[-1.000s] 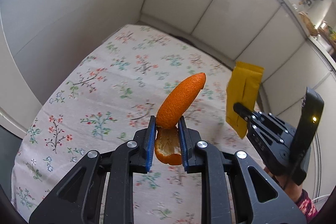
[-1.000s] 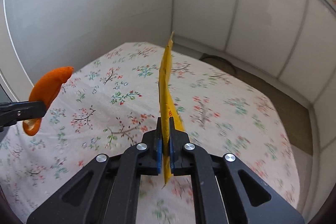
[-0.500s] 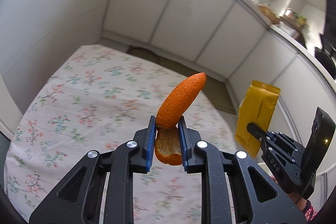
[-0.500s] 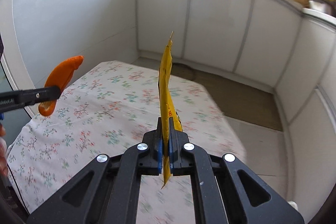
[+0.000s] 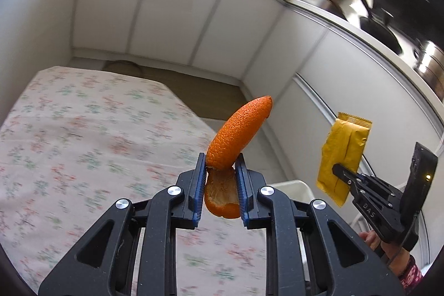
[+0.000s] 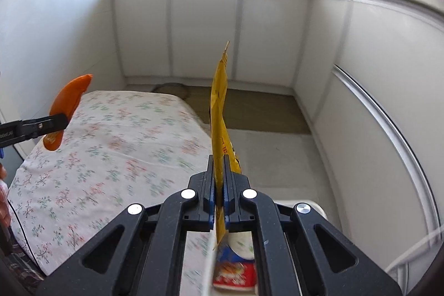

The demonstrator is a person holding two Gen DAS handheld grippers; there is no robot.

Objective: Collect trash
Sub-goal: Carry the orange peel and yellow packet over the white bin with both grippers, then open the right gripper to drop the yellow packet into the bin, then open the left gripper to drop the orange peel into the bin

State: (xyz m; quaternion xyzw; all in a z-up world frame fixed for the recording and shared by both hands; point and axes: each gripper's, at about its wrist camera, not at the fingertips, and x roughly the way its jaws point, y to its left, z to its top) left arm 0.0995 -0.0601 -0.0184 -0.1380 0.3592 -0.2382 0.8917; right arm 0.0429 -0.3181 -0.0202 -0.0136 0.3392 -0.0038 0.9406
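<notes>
My left gripper point(image 5: 220, 182) is closed on an orange peel point(image 5: 237, 135), held in the air beside the flowered table point(image 5: 83, 146). My right gripper point(image 6: 219, 182) pinches a yellow wrapper point(image 6: 218, 113) tight, above a white bin point(image 6: 310, 205) with trash inside.

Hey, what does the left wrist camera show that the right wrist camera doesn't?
Only the left wrist view shows the flat face of the yellow foil wrapper and dark pans on the counter. Only the right wrist view shows the red and blue packaging in a white bin below the right gripper. Both show the curved orange peel clamped in the left gripper, the wrapper, and the floral tablecloth.
</notes>
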